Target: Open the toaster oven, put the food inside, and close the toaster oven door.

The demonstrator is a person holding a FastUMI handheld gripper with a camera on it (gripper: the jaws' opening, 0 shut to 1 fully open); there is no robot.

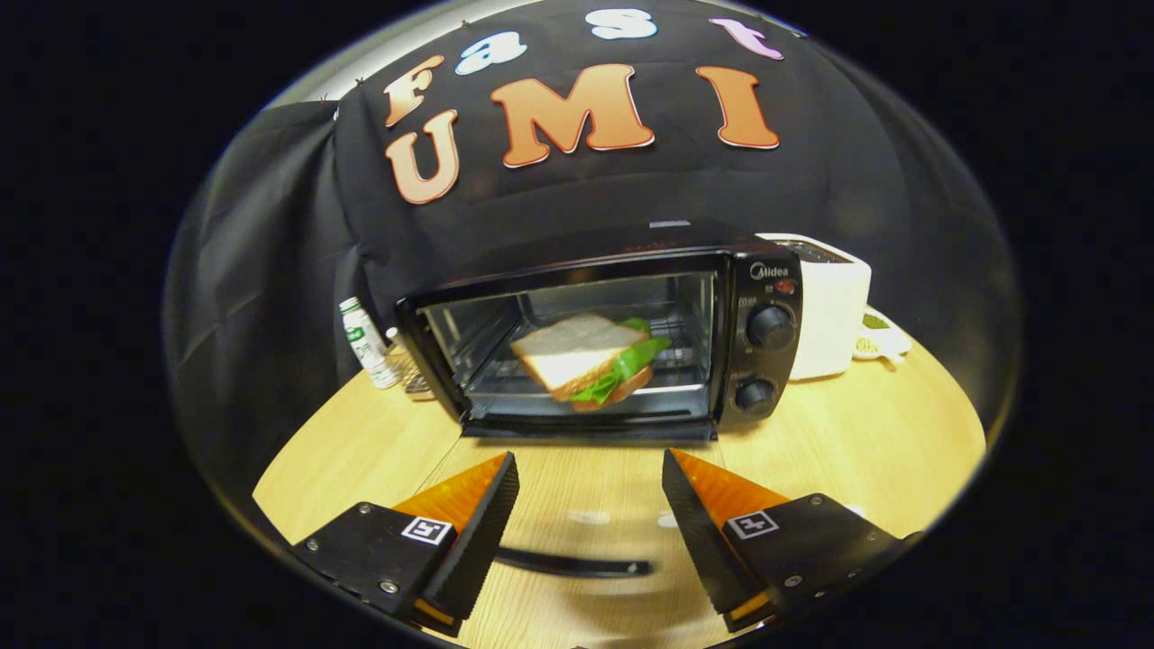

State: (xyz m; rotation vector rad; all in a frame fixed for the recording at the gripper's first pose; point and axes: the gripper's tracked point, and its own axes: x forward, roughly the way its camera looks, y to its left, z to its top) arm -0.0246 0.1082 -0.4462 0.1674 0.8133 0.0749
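Observation:
The black toaster oven (762, 270) stands on the wooden table, straight beyond my fingers. Its glass door (586, 518) hangs fully down towards me, and the door's black handle (577, 566) lies low between my fingers. Inside, on the wire rack, rests the sandwich (581, 356): white bread with green lettuce poking out at its right side. My gripper (590, 458) is open, its orange-and-black fingers (478, 505) spread wide above the lowered door, short of the oven's mouth. Nothing is held between them.
A small white bottle with a green label (367, 342) stands left of the oven. A white appliance (829, 306) sits behind the oven's right side, with a small dish (879, 338) beside it. Bare table (865, 451) spreads to the right.

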